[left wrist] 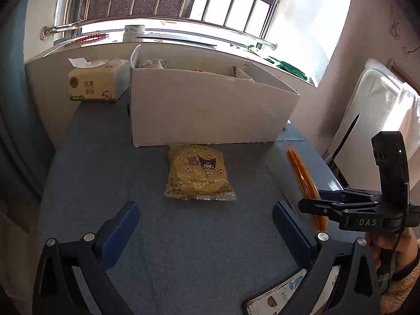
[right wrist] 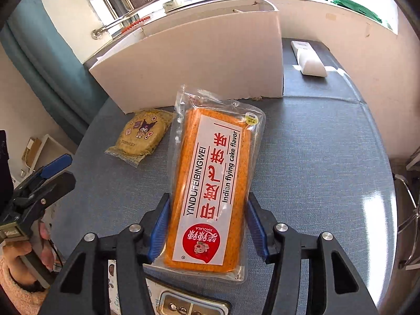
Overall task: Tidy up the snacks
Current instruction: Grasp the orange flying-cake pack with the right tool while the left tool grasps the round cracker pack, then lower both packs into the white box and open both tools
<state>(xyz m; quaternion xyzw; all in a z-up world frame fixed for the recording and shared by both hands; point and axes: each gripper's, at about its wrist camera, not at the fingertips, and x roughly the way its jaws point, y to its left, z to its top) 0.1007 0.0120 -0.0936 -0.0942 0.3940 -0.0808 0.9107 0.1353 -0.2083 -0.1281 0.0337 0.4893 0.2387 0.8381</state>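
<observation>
A long orange cake pack [right wrist: 210,173] in clear wrap, labelled "Indian flying cake flavor", sits between the blue pads of my right gripper [right wrist: 207,202], which is shut on its near end. The left wrist view shows the same pack [left wrist: 302,173] edge-on, tilted and raised off the cloth in the right gripper [left wrist: 315,207]. A yellow cartoon snack bag [left wrist: 199,173] lies flat on the blue-grey tablecloth, just in front of the white cardboard box [left wrist: 210,110]. My left gripper [left wrist: 206,210] hangs open short of that bag with nothing between its fingers. It also shows at the left edge of the right wrist view [right wrist: 56,165].
A tissue pack [left wrist: 92,84] stands left of the box by the window sill. A white remote-like object [right wrist: 309,57] lies right of the box [right wrist: 189,60]. A phone [right wrist: 183,304] rests at the table's near edge. The round table edge [right wrist: 386,183] drops off on the right.
</observation>
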